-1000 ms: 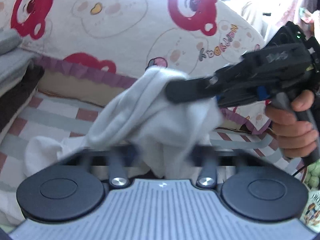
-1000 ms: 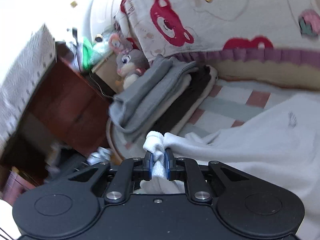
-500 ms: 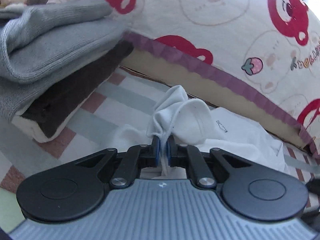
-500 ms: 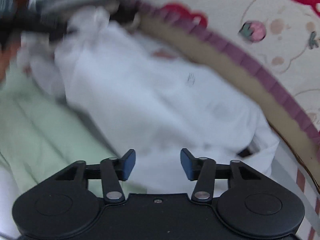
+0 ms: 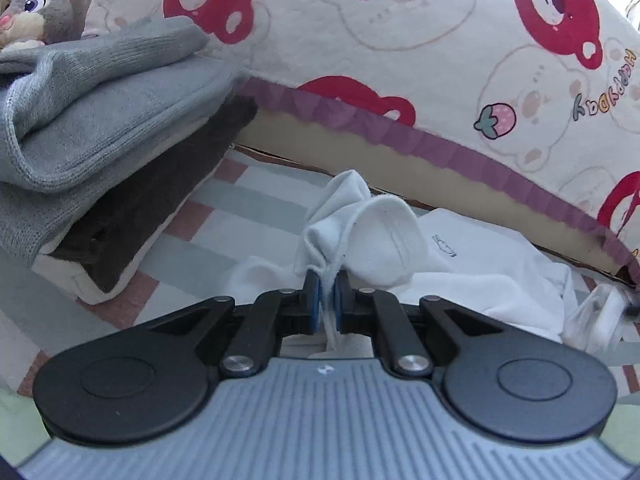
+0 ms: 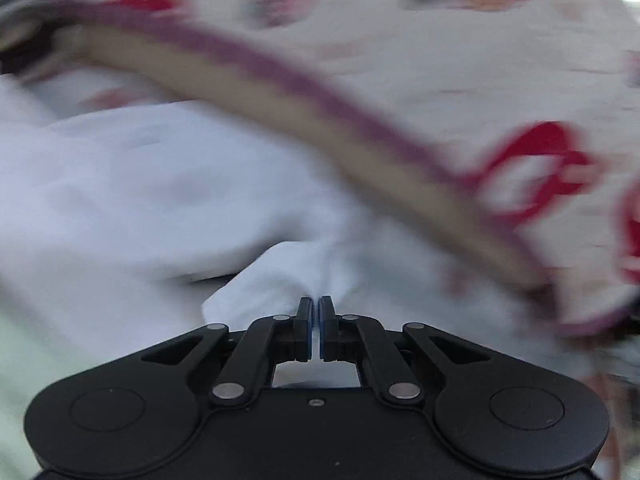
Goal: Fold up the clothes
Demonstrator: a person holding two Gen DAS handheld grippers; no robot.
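Note:
A white garment (image 5: pixel 480 256) lies crumpled on the striped bed sheet (image 5: pixel 248 200). In the left wrist view a bunched hem of it stands up between the blue pads, and my left gripper (image 5: pixel 326 284) is shut on it. The right wrist view is blurred by motion. There the same white garment (image 6: pixel 140 184) spreads to the left, and my right gripper (image 6: pixel 316 304) has its jaws closing tight on a small peak of the cloth near the garment's right end. The cloth under both gripper bodies is hidden.
A stack of folded clothes sits at the left, a grey knit (image 5: pixel 100 120) over a dark brown piece (image 5: pixel 152 208). A plush rabbit (image 5: pixel 36 12) is behind it. A bear-print quilt (image 5: pixel 400 40) with purple trim rises along the back.
My right gripper let go of its first pinch, opened wide, swung across the garment and closed on another fold. My left gripper came down to the bed with its cloth, then stayed put.

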